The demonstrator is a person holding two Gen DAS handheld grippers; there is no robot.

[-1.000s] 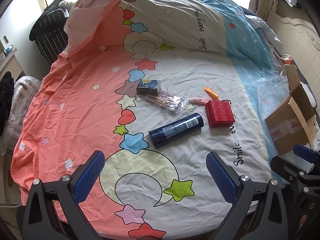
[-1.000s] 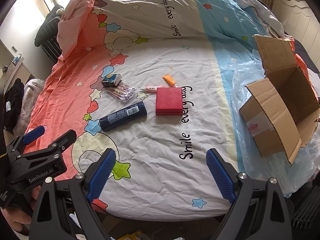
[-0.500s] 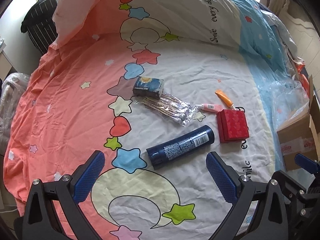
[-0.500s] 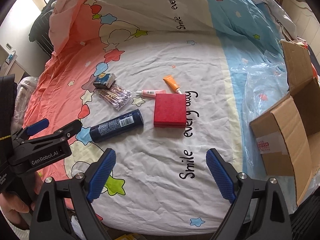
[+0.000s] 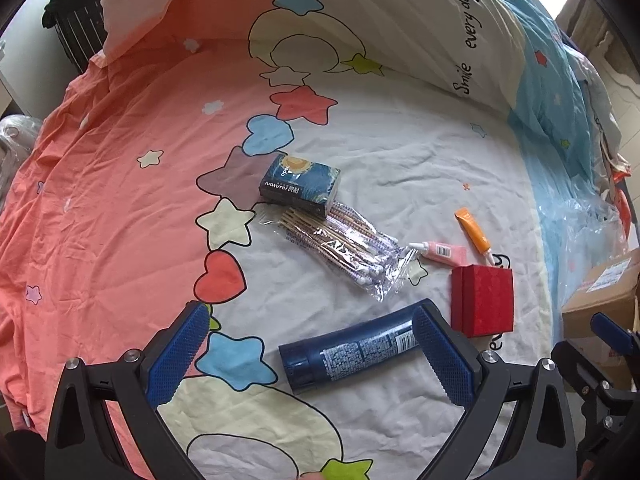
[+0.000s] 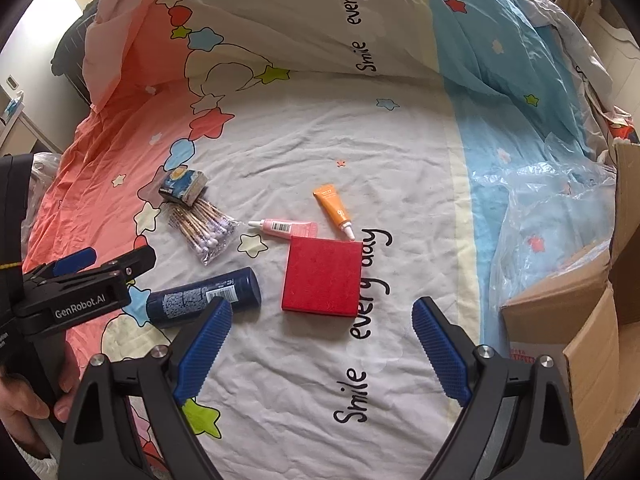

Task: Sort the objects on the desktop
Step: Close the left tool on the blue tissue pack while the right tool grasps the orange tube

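On the bedsheet lie a dark blue tube (image 5: 348, 352) (image 6: 204, 298), a red box (image 5: 486, 300) (image 6: 322, 276), a pink tube (image 5: 440, 251) (image 6: 284, 227), an orange tube (image 5: 474, 236) (image 6: 334, 208), a bag of cotton swabs (image 5: 340, 248) (image 6: 202, 226) and a blue tissue pack (image 5: 300, 186) (image 6: 182, 188). My left gripper (image 5: 310, 356) is open, its fingers either side of the blue tube, just above it. My right gripper (image 6: 322, 354) is open and empty, just short of the red box.
An open cardboard box (image 6: 572, 344) (image 5: 600, 296) stands at the right on clear plastic sheeting (image 6: 540, 216). A folded quilt (image 6: 320, 20) rises at the far side. A dark suitcase (image 5: 76, 24) stands beyond the bed at the left.
Both grippers have moved forward and down toward the objects. The left one now has the blue tube between its open fingers; the right one has come nearer the red box.
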